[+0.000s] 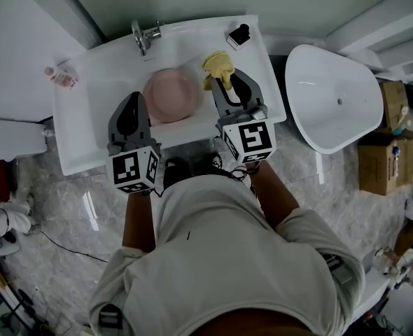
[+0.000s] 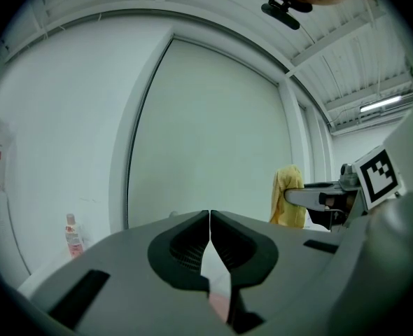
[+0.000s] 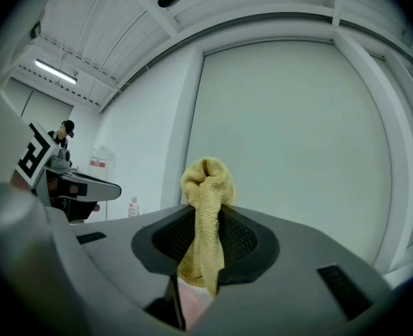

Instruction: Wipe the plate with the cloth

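Observation:
A round pink plate (image 1: 170,95) lies in the basin of the white sink (image 1: 77,142). Just right of the plate, over the basin's rim, my right gripper (image 1: 227,77) is shut on a yellow cloth (image 1: 218,63). In the right gripper view the cloth (image 3: 205,208) stands bunched up between the jaws of that gripper (image 3: 206,240). My left gripper (image 1: 134,98) hovers at the plate's left edge. The left gripper view shows its jaws (image 2: 210,222) pressed together with nothing in them, and the cloth (image 2: 288,194) off to the right.
The faucet (image 1: 142,37) stands behind the plate. A small bottle (image 1: 61,78) lies on the sink's left corner and a dark item on a white dish (image 1: 239,35) on the right corner. A white tub (image 1: 332,96) and cardboard boxes (image 1: 381,152) are to the right.

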A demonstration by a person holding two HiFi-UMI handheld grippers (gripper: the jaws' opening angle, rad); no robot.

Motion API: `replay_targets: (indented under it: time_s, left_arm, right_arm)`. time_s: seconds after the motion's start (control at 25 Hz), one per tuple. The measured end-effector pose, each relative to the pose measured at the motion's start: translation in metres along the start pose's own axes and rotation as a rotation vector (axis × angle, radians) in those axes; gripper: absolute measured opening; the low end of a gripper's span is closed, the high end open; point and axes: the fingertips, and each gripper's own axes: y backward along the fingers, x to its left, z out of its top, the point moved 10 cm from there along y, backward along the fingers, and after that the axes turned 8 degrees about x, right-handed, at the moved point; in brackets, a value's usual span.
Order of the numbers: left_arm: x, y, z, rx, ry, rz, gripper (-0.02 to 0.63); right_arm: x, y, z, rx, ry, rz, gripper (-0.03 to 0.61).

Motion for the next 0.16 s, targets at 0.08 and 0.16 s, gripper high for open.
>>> replay_targets:
  time_s: [0.08,0.16]
  left_arm:
    - [0.0017,0.0004,0.0004,-0.003,-0.003,-0.001,0.023]
    - [0.0034,0.0009,0.0013,-0.005,-0.006,-0.001,0.023]
  right_arm:
    - [0.0013,0.0000,0.0008,-0.006,0.003,-0.005,0.091]
    - [0.0027,0.0001,0.0019,-0.010,0.006,-0.010,0.091]
